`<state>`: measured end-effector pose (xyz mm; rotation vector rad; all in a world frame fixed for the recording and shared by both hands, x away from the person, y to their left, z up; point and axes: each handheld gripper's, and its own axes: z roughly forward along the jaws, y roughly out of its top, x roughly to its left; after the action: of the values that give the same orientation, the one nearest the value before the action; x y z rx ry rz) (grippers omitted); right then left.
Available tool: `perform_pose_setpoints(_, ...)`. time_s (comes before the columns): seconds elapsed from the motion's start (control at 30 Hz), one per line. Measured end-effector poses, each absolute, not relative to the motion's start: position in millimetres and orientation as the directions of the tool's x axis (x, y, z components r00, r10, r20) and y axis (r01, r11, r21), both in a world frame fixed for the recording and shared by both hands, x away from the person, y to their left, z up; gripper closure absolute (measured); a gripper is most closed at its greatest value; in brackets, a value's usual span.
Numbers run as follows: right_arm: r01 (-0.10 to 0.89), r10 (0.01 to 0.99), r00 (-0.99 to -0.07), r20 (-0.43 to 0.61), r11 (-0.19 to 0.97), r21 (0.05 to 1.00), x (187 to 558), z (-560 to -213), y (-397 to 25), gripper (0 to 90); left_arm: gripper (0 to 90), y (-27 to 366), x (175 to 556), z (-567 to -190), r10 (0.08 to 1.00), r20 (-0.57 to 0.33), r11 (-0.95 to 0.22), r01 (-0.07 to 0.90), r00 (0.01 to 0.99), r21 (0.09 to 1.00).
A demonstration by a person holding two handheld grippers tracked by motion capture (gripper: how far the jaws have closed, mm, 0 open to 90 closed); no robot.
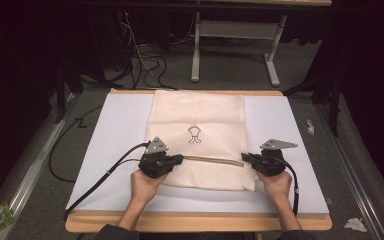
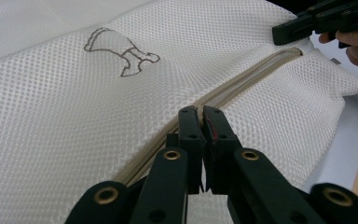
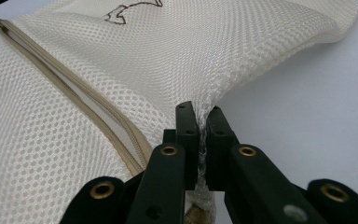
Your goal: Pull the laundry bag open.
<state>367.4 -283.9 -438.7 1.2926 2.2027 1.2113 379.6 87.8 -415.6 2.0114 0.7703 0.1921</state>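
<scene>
The cream mesh bag point(image 1: 198, 140) lay flat on the white board point(image 1: 280, 120), its zip point(image 1: 212, 160) running across between the 2 grippers; the left gripper point(image 2: 201, 112) was clamped at the zip's near end, seemingly on the slider, though the pull itself was hidden; the right gripper point(image 3: 198, 112) pinched a fold of mesh at the bag's edge. Doing this well probably meant holding the right side taut and drawing the left straight along the zip line, low and steady, so the mesh would not bunch.

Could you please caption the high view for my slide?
Both grippers, left and right, pinch the mesh bag at its zipper's ends.
</scene>
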Motion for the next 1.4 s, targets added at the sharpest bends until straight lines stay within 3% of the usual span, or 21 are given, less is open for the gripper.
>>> perform_pose_setpoints(1.4, 0.569, 0.837, -0.532, 0.126, 0.243, 0.786, 371, -436, -288, 88.0, 87.2, 133, 374, -413, 0.664, -0.155, -0.312, 0.460, 0.732, 0.831)
